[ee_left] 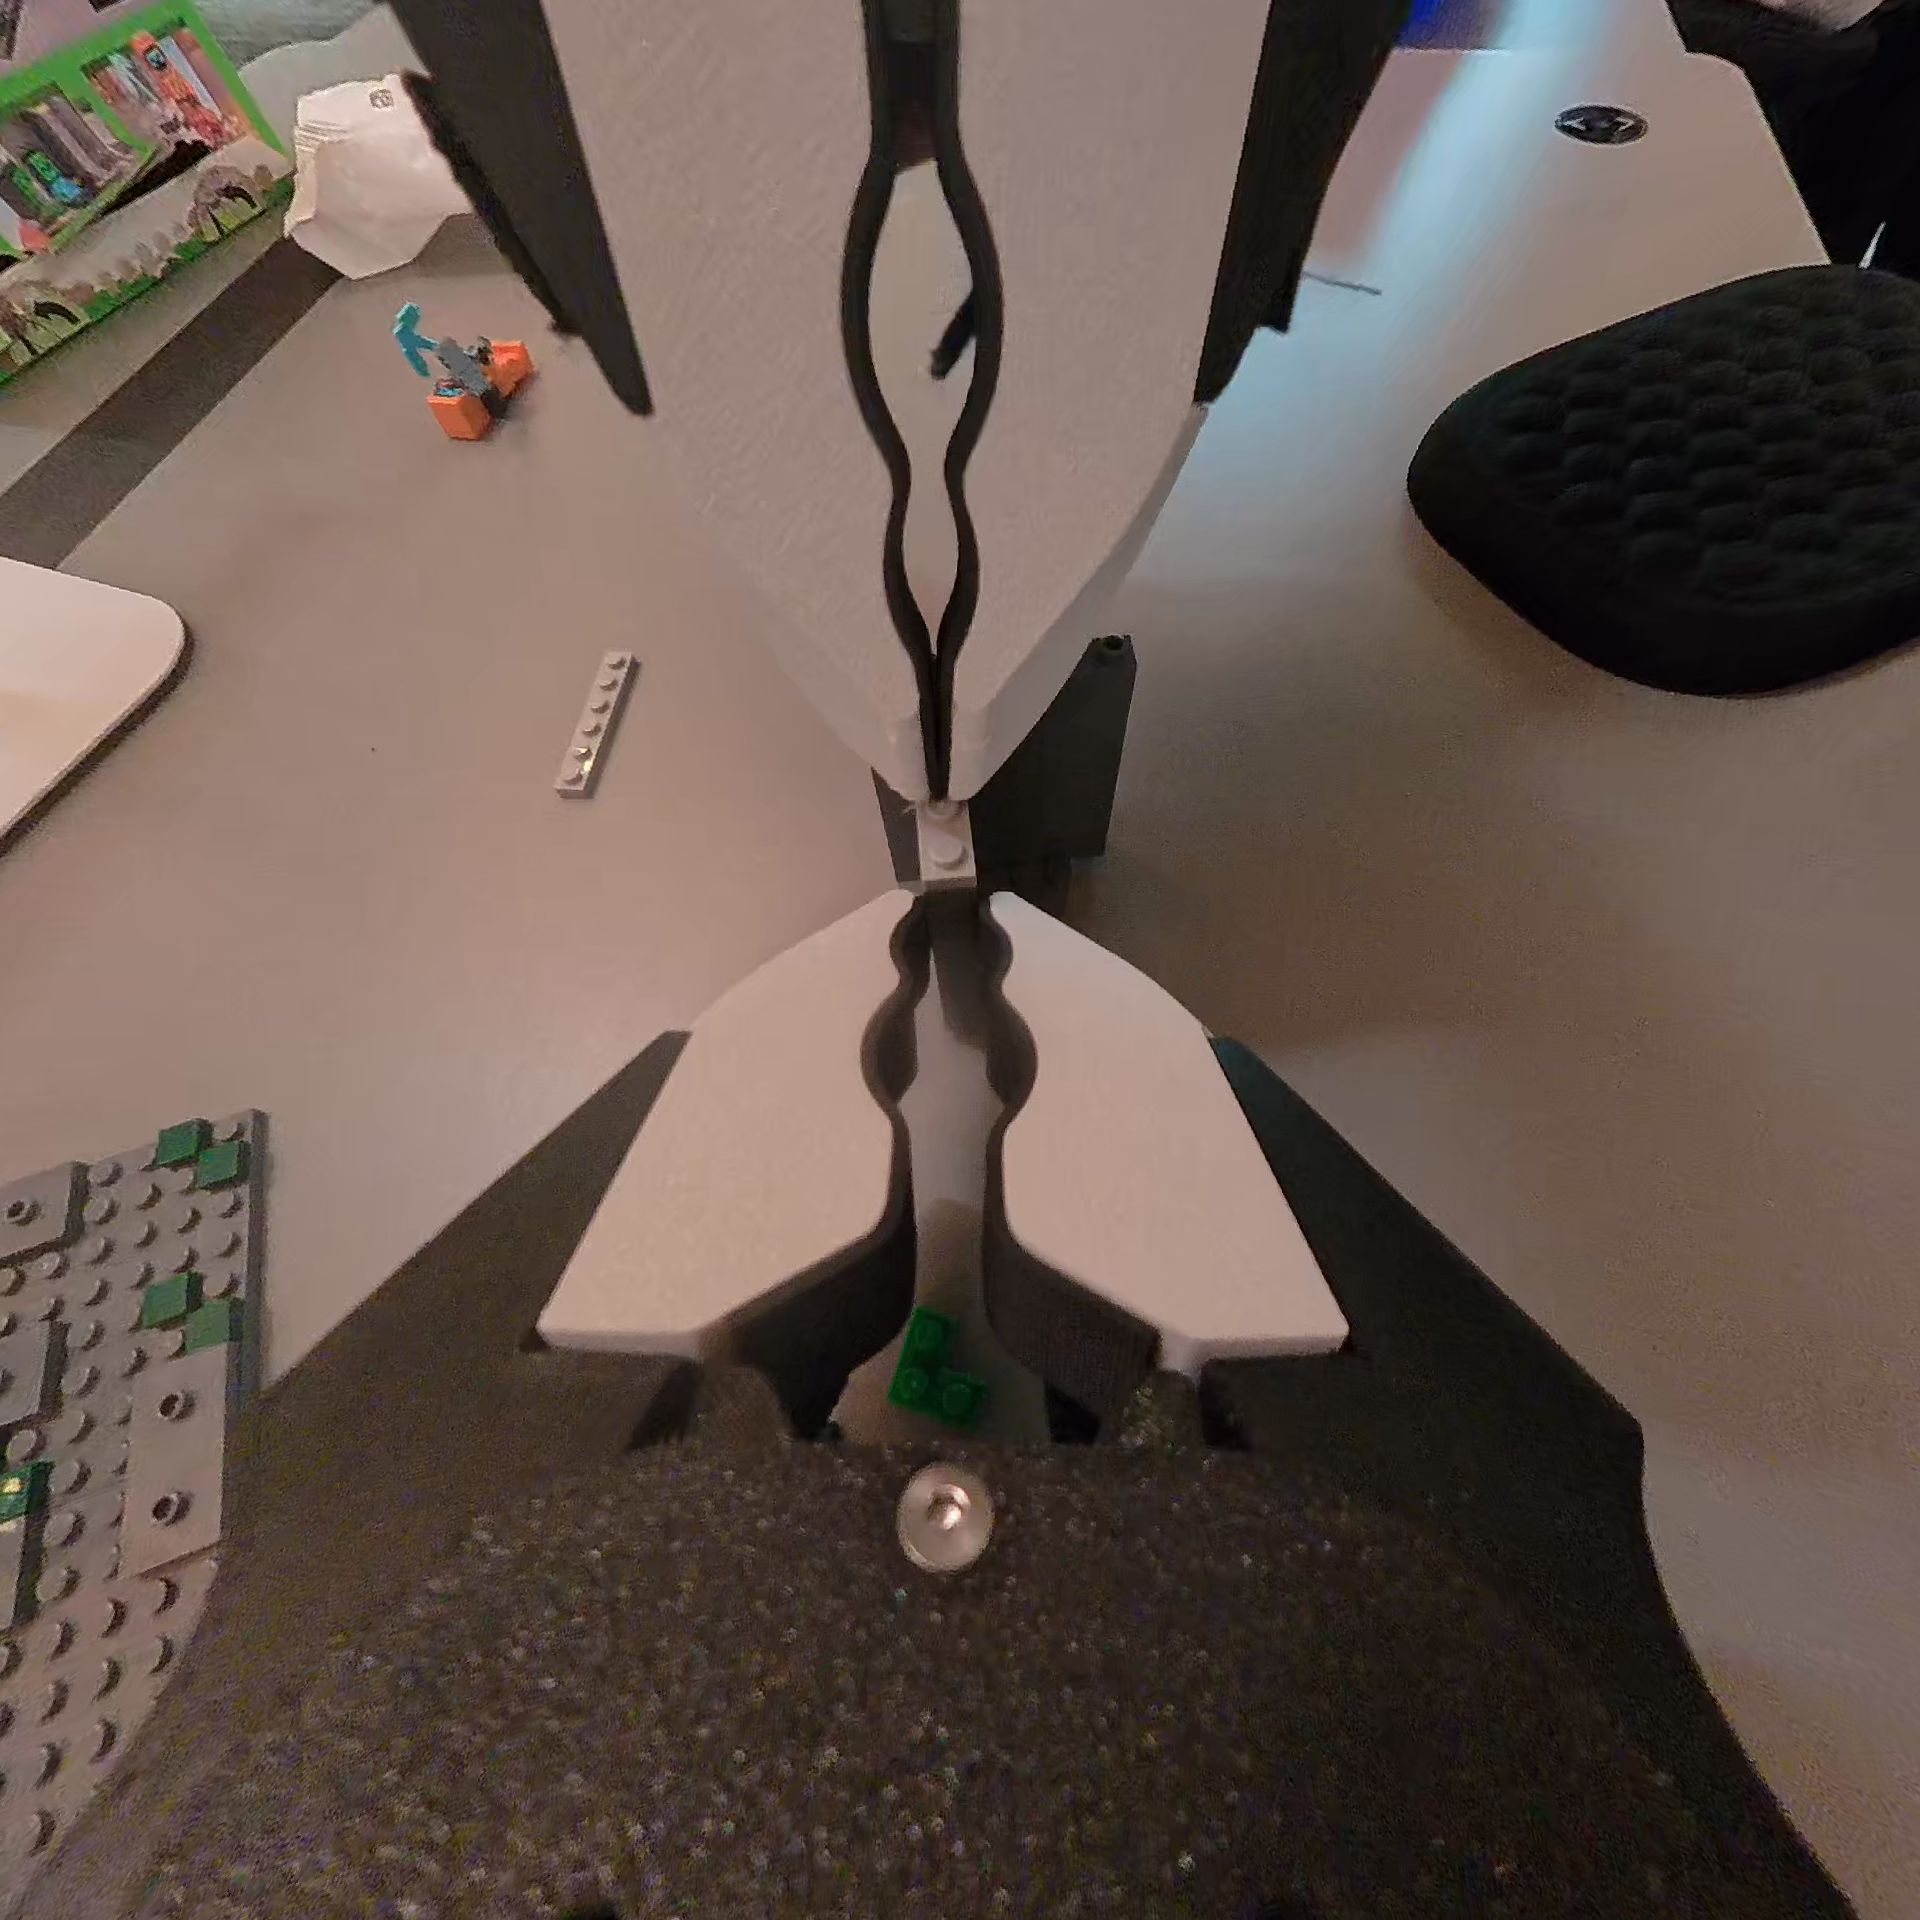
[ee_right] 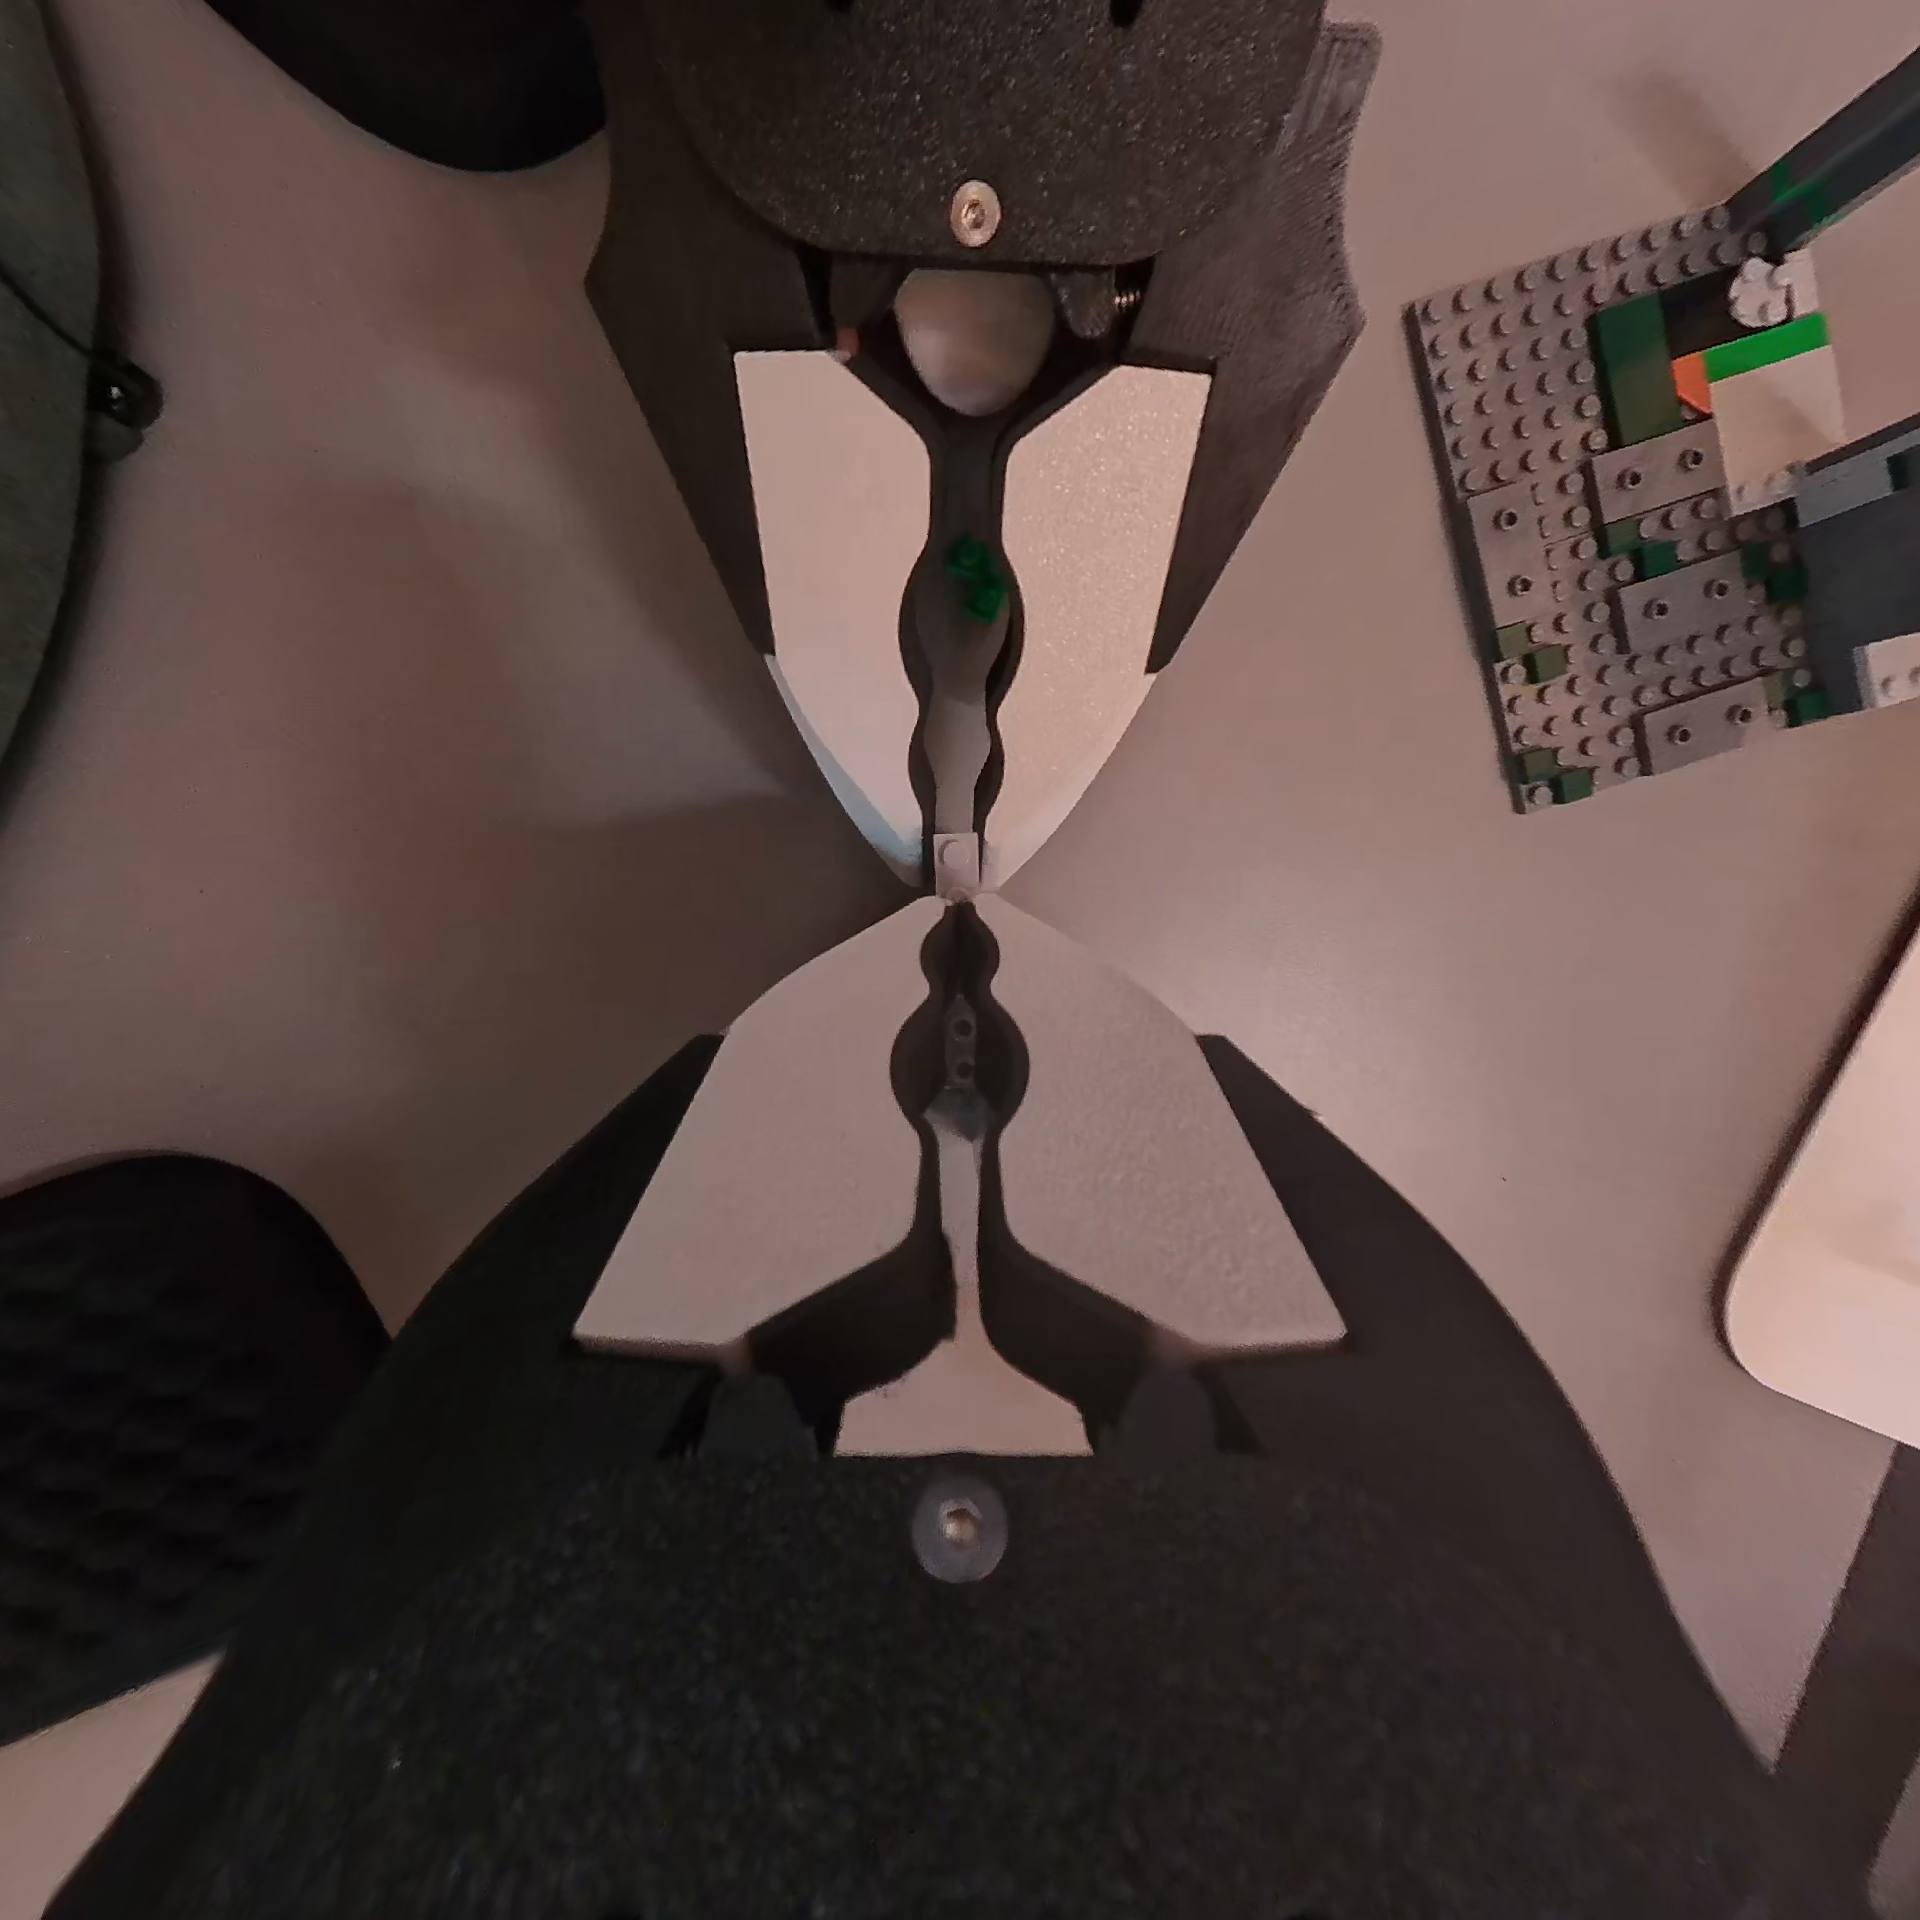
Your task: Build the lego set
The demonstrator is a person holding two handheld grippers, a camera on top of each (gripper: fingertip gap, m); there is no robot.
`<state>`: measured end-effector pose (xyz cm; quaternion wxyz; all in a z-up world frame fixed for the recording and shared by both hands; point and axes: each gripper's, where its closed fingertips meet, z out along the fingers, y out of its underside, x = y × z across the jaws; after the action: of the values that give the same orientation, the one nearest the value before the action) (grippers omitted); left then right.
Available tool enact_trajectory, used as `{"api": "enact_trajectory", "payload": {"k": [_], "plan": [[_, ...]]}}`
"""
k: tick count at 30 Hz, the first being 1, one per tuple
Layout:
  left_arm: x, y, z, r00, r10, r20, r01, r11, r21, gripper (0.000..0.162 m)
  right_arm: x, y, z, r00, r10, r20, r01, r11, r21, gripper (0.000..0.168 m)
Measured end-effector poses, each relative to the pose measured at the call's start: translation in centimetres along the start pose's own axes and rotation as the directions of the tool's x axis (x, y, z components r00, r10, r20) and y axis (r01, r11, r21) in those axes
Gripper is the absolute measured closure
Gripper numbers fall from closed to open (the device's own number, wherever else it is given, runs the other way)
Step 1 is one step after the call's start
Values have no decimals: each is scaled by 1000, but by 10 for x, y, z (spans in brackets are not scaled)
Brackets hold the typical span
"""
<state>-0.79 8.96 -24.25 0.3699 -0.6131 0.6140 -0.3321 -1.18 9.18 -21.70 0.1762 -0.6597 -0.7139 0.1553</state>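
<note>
Lego plate (ee_left: 943, 854), small, grey, stiff and light, is pinched at both ends by the clenched left gripper (ee_left: 940, 902) and right gripper (ee_left: 938, 792); it could slip, so holding its flat sides seems safest.

So the small light grey plate (ee_left: 943, 854) was up off the worktop (ee_left: 1351, 1039), pinched at both ends, studs facing up. A green L-shaped corner plate (ee_left: 935, 1377) lay flat on the worktop below. The long grey 1x6 strip (ee_left: 596, 725) sat loose by itself, further out. The grey baseplate (ee_right: 1621, 540) had grey tiles and dark green bits stuck on, plus a partly built wall at one edge. A little orange figure (ee_left: 473, 379) lay tipped over, well apart from the rest.
</note>
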Motion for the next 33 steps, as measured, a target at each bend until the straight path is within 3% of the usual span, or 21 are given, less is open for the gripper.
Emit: {"api": "enact_trajectory", "payload": {"k": [4,8,13,20,33], "plan": [[0,0,0,1000,-5,-7,5,1000,7,154,7,-6,-17,994,108,-22,-104,985,138,168],[0,-1,0,1000,-1,-8,1,1000,11,154,12,4,-30,988,139,-71,-125,976,178,168],[1,0,-1,1000,-2,-11,3,1000,19,154,-3,15,-14,988,139,-69,-127,980,156,164],[-1,-4,-4,1000,-17,-7,17,999,47,151,-2,5,-6,987,123,-100,-103,978,183,163],[1,-3,-1,1000,-14,-10,14,999,34,154,0,3,1,997,63,-43,-61,997,51,163]]}}
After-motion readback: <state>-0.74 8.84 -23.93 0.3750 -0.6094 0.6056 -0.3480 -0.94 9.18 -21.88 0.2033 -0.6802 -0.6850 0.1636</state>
